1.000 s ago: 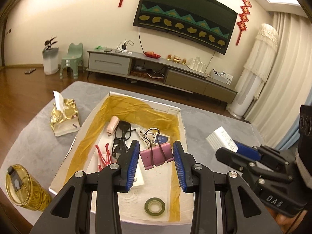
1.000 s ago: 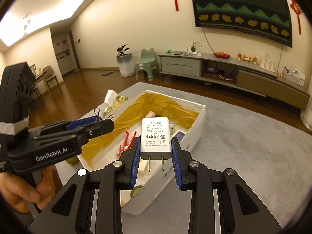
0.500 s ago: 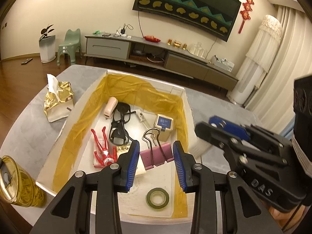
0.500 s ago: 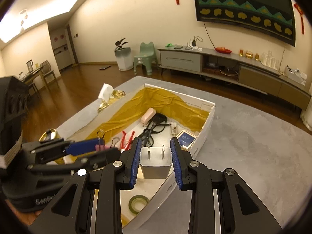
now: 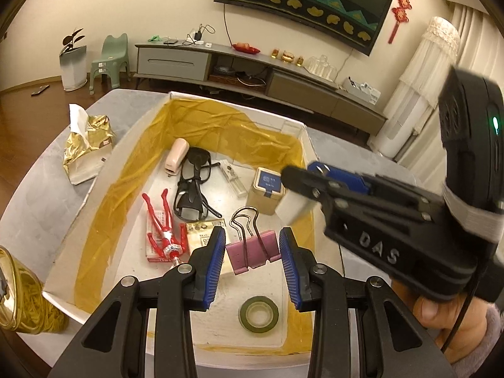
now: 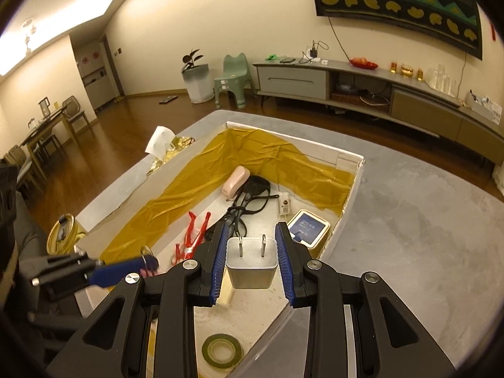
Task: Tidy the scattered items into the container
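Right claw (image 6: 251, 263) clamped on white plug adapter (image 6: 252, 266), prongs forward, over box (image 6: 352, 186) near its right wall; left claw (image 5: 252, 261) seemingly pinching pink binder clip (image 5: 252, 252) above box floor; next, lower and release both inside.

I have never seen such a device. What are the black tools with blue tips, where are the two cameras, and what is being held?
A person holds one hand-held gripper in each hand; a fisheye camera on each looks forward along its two blue-padded fingers. In the left view, the left hand-held gripper holds a pink binder clip over the white box. In the right view, the right hand-held gripper holds a white charger plug, prongs pointing forward, also over the box. Inside lie black glasses, a red figure and a tape roll. A gold tissue pack sits on the grey table.
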